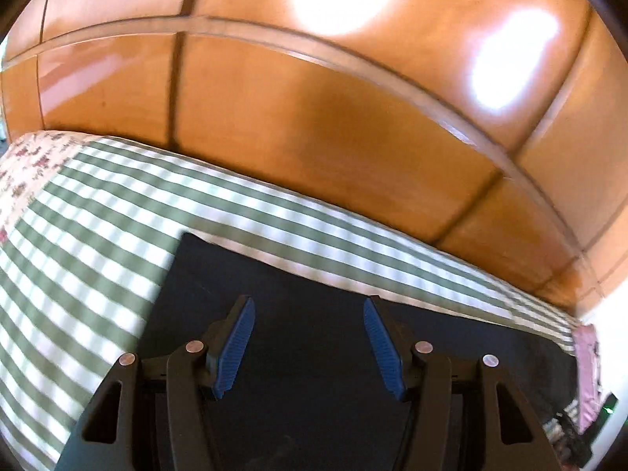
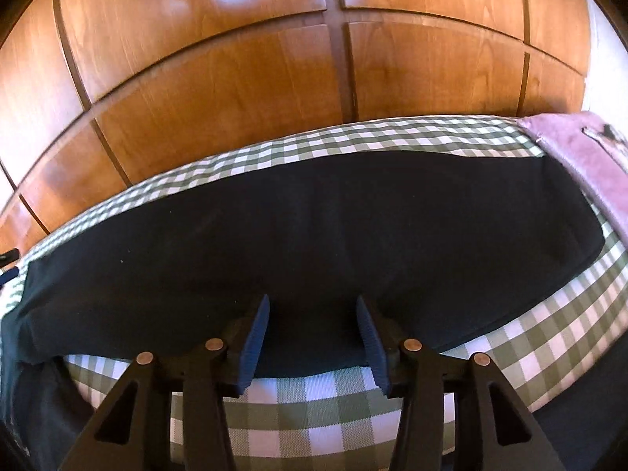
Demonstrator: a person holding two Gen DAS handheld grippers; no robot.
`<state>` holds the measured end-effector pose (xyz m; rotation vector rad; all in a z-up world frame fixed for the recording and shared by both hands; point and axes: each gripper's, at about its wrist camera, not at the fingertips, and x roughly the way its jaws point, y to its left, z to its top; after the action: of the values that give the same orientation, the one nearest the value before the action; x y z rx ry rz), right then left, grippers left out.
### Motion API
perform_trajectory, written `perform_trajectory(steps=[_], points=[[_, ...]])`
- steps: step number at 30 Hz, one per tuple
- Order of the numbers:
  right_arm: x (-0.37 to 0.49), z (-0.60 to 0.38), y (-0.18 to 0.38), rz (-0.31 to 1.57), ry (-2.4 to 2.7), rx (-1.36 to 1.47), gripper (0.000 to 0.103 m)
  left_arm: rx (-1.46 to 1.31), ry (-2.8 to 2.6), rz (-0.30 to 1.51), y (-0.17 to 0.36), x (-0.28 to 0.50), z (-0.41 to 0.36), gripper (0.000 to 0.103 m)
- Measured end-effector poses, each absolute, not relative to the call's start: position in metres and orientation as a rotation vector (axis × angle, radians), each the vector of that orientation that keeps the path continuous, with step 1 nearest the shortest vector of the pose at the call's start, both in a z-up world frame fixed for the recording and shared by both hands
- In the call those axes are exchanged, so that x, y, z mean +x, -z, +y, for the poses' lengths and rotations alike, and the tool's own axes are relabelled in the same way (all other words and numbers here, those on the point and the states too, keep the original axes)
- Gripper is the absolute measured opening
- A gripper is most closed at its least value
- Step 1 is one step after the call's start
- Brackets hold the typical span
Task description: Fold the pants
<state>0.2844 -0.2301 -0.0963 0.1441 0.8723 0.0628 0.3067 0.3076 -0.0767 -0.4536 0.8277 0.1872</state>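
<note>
Dark navy pants (image 2: 314, 227) lie flat on a green-and-white checked bedcover (image 2: 314, 404), stretched from left to right in the right wrist view. My right gripper (image 2: 313, 306) is open, its blue pads just over the near edge of the pants, holding nothing. In the left wrist view the pants (image 1: 306, 373) fill the lower middle, with one corner at the upper left. My left gripper (image 1: 309, 306) is open above the dark fabric, holding nothing.
A wooden panelled wardrobe (image 2: 235, 78) stands close behind the bed; it also shows in the left wrist view (image 1: 314, 117). A purple cloth (image 2: 581, 153) lies at the right end of the bed. A floral pillow (image 1: 35, 168) lies at the far left.
</note>
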Motion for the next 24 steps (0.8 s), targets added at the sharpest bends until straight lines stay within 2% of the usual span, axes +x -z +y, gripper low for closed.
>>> perform_trajectory(steps=[10,13,17,18,22,24], points=[[0.285,-0.227,0.099,0.856,-0.054,0.143,0.048,-0.426,-0.255,0.879,0.114,0.339,0.349,0.057],[0.286,-0.23,0.1,0.853,-0.057,0.152,0.049,-0.372,-0.246,0.834,0.117,0.338,0.342,0.056],[0.286,-0.229,0.101,0.848,-0.051,0.142,0.049,-0.333,-0.282,0.826,0.12,0.333,0.338,0.021],[0.287,-0.228,0.101,0.847,-0.049,0.139,0.049,-0.345,-0.272,0.825,0.119,0.332,0.339,0.017],[0.286,-0.227,0.101,0.844,-0.044,0.132,0.049,-0.381,-0.239,0.795,0.108,0.32,0.343,0.005],[0.286,-0.226,0.101,0.844,-0.04,0.126,0.049,-0.371,-0.233,0.736,0.094,0.309,0.336,0.005]])
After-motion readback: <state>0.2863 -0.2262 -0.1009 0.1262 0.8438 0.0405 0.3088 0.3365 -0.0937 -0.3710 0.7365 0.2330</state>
